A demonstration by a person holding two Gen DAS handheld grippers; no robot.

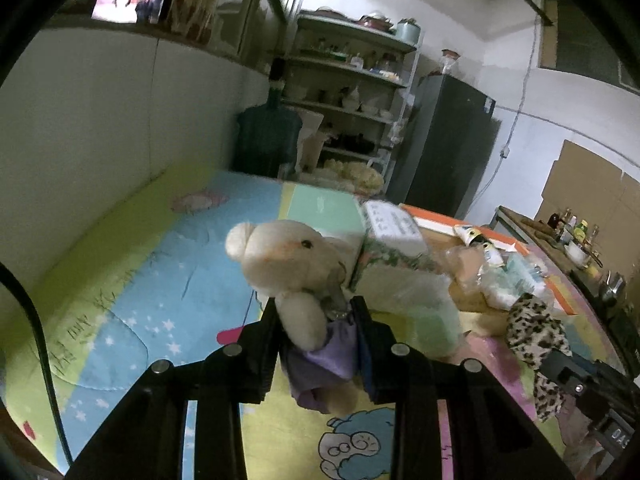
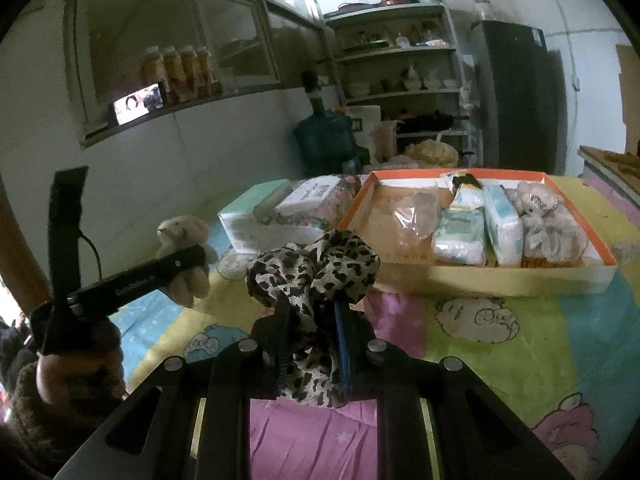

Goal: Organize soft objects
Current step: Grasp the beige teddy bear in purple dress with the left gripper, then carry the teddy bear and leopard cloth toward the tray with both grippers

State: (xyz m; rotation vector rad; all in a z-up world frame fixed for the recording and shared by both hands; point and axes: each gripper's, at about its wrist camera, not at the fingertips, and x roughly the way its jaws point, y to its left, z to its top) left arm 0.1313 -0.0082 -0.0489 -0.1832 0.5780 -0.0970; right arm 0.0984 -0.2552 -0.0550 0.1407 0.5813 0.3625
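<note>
Left wrist view: the left tongs (image 1: 316, 312) are clamped on the plush toy (image 1: 288, 264) at its purple-clad middle, lifted off the quilt (image 1: 132, 280); carry it level so the head doesn't swing

Right wrist view: the right tongs (image 2: 310, 308) pinch the leopard scarf (image 2: 312, 268) near the orange box (image 2: 520, 276); lift it over the near wall and lay it in the bare left end

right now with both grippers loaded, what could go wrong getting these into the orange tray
1. The left gripper pinches the plush toy low, by its purple clothing; the heavy head could swing or slip out.
2. The leopard-print cloth in the right gripper hangs loose below the fingers and may snag the orange tray wall.
3. The tray looks crowded with packs, so room is tight.
</note>
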